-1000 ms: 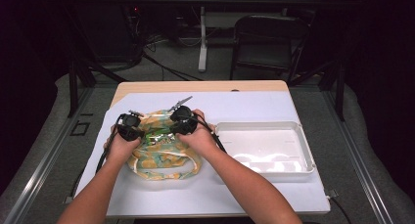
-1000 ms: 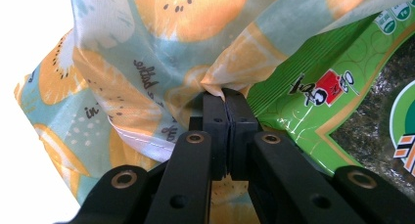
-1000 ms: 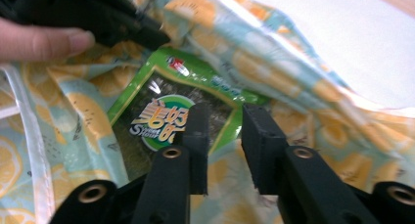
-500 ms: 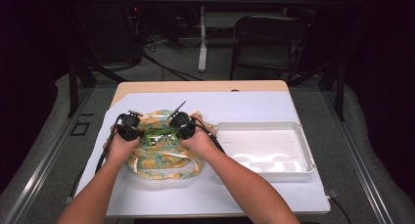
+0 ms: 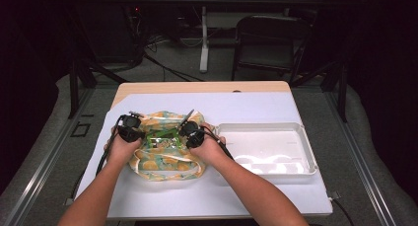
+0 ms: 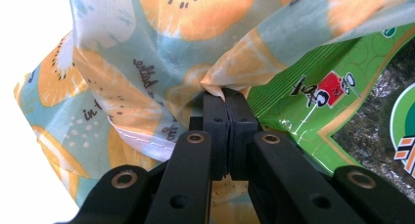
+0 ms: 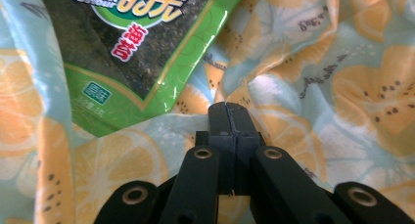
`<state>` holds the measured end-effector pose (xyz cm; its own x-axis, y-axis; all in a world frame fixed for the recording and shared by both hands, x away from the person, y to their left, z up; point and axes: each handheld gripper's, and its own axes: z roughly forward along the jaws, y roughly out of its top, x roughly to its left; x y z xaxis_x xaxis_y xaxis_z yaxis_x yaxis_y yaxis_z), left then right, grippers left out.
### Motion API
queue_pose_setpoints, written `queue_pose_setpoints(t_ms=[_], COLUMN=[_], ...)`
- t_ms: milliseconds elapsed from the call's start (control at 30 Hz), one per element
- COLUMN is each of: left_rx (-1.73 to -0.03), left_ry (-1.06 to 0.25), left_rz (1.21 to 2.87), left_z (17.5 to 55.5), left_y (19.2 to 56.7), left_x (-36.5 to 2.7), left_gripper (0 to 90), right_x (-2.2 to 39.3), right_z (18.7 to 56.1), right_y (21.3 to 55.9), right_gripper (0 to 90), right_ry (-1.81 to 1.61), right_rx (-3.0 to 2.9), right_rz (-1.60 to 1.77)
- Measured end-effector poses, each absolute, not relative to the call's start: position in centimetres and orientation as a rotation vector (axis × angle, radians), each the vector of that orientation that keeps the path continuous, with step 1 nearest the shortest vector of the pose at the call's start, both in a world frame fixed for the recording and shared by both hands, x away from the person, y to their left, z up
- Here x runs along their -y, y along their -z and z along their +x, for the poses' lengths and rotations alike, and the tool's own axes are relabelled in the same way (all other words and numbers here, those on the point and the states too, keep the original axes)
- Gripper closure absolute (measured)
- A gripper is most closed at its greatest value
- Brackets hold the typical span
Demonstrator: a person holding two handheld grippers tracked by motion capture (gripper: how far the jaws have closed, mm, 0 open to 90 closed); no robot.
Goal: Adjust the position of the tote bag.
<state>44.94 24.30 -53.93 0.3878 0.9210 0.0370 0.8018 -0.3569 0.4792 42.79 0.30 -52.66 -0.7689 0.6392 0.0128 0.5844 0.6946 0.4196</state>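
A cloth bag (image 5: 165, 163) printed with orange fruit slices on pale blue lies on the white table cover, left of centre. Its mouth is held apart, and a green seaweed snack packet (image 5: 160, 138) shows inside. My left gripper (image 5: 137, 133) is at the bag's left rim. In the left gripper view, this gripper (image 6: 225, 93) is shut on a fold of the bag (image 6: 147, 43), beside the packet (image 6: 313, 106). My right gripper (image 5: 187, 133) is at the right rim. The right gripper view has that gripper (image 7: 229, 106) shut on the bag (image 7: 313, 97), just below the packet (image 7: 127, 53).
A shallow white plastic tray (image 5: 308, 159) stands to the right of the bag, close to my right hand. The table's far wooden edge (image 5: 202, 87) lies beyond. A dark chair (image 5: 268, 43) and cables sit on the floor behind the table.
My right gripper has drawn the bag's right rim slightly toward the person and to the right, widening the mouth. The left gripper has hardly moved.
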Motion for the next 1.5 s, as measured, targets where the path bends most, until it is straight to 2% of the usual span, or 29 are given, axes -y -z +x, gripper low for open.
queue_pose_setpoints(t_ms=[367, 600, 833, 1000, 1267, 1500], left_rx=[-1.486, -1.470, -1.435, -1.370, -1.272, -1.204], left_ry=[-0.429, -0.412, -0.447, -0.485, -0.484, -0.431], left_rz=[2.272, 2.231, 2.173, 2.111, 2.113, 2.147], left_z=[44.9, 44.5, 43.3, 41.9, 39.6, 38.4], left_y=[53.9, 52.9, 50.9, 49.1, 47.2, 46.7], left_x=[-24.3, -24.6, -25.0, -25.1, -24.6, -23.5], left_gripper=[87.1, 73.7, 67.5, 67.5, 69.8, 81.1], right_x=[-0.3, -0.5, -0.4, -0.2, 0.3, 0.1], right_z=[43.0, 42.9, 42.9, 42.8, 42.2, 41.3], right_y=[53.1, 53.4, 53.3, 52.6, 50.6, 49.2], right_gripper=[90.0, 90.0, 90.0, 87.8, 82.2, 81.5], right_ry=[-0.618, -0.633, -0.636, -0.692, -0.796, -0.944], right_rx=[-2.761, -2.756, -2.758, -2.741, -2.756, -2.647], right_rz=[1.033, 1.052, 1.047, 1.055, 1.053, 1.021])
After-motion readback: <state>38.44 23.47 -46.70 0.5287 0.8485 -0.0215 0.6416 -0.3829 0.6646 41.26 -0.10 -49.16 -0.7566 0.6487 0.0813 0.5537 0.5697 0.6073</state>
